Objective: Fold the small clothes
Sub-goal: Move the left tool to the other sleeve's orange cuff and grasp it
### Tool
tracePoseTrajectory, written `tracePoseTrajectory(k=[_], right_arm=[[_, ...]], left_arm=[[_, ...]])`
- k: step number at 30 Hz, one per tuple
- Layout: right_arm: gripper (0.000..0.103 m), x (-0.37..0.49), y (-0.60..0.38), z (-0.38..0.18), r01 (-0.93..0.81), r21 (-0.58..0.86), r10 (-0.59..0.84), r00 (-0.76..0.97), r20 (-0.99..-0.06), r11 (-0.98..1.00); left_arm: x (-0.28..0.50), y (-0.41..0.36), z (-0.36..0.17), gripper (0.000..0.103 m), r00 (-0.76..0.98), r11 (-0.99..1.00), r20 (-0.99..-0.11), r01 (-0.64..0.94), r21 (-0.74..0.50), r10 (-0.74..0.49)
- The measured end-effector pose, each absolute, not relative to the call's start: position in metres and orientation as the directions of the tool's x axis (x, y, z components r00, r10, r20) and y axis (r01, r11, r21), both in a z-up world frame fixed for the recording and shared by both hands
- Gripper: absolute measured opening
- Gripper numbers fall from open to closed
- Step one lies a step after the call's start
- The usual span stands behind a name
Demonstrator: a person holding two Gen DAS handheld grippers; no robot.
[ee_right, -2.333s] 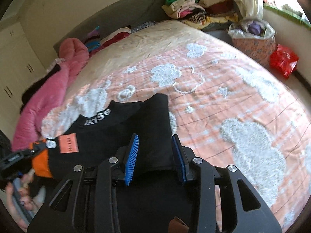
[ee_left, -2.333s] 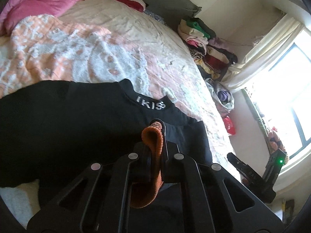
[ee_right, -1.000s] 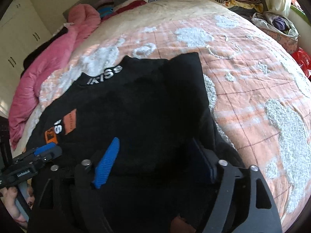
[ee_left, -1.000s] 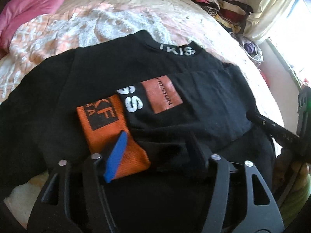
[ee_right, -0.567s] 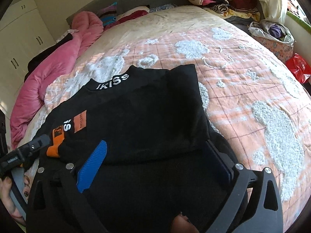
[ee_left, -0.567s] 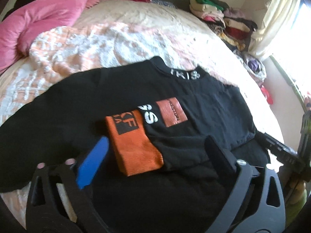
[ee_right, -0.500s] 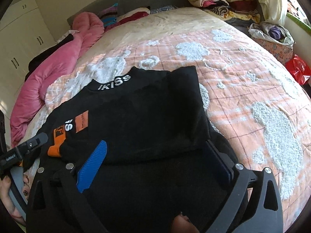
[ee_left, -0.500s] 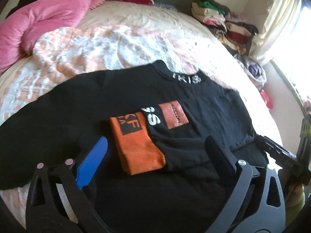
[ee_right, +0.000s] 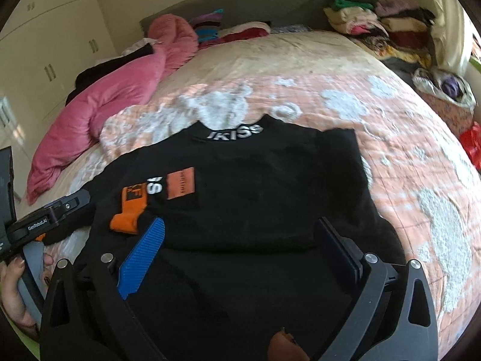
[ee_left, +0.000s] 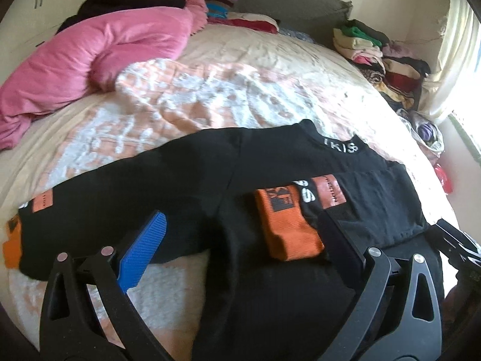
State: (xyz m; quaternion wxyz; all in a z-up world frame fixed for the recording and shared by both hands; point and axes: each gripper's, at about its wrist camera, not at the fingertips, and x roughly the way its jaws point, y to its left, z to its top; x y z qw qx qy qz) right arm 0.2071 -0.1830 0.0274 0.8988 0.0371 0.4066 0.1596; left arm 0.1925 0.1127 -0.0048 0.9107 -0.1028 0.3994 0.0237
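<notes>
A black sweatshirt [ee_left: 186,186] with white collar lettering lies flat on the bed; it also shows in the right wrist view [ee_right: 270,192]. One sleeve is folded across its body, its orange cuff [ee_left: 285,225] lying on the chest, seen in the right wrist view too [ee_right: 129,210]. The other sleeve stretches out left, ending in an orange cuff [ee_left: 12,243]. My left gripper [ee_left: 240,240] is open and empty above the garment's lower part. My right gripper [ee_right: 237,240] is open and empty over the hem.
The bed has a peach and white quilt [ee_left: 186,96]. A pink duvet [ee_left: 90,48] lies at the far left. Folded clothes [ee_right: 375,27] are stacked at the far right, with bags [ee_right: 445,93] beside the bed. Cupboards [ee_right: 54,48] stand at left.
My left gripper let go of the orange cuff, leaving the sleeve folded across the body, then opened and pulled back. My right gripper also opened wide and drew back. Both views swung left.
</notes>
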Motion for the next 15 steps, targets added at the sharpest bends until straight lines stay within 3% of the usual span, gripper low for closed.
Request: tracePoseTrajectory(k=[15], right_arm=[[0.099,0.189,-0.117,0.049,-0.402,0.087,0.348,0.642,-0.684,0.912]], left_arm=[[0.169,0.135,-0.007,0.094,0.677,0.97,-0.735,-0.202,-0.138,0.037]])
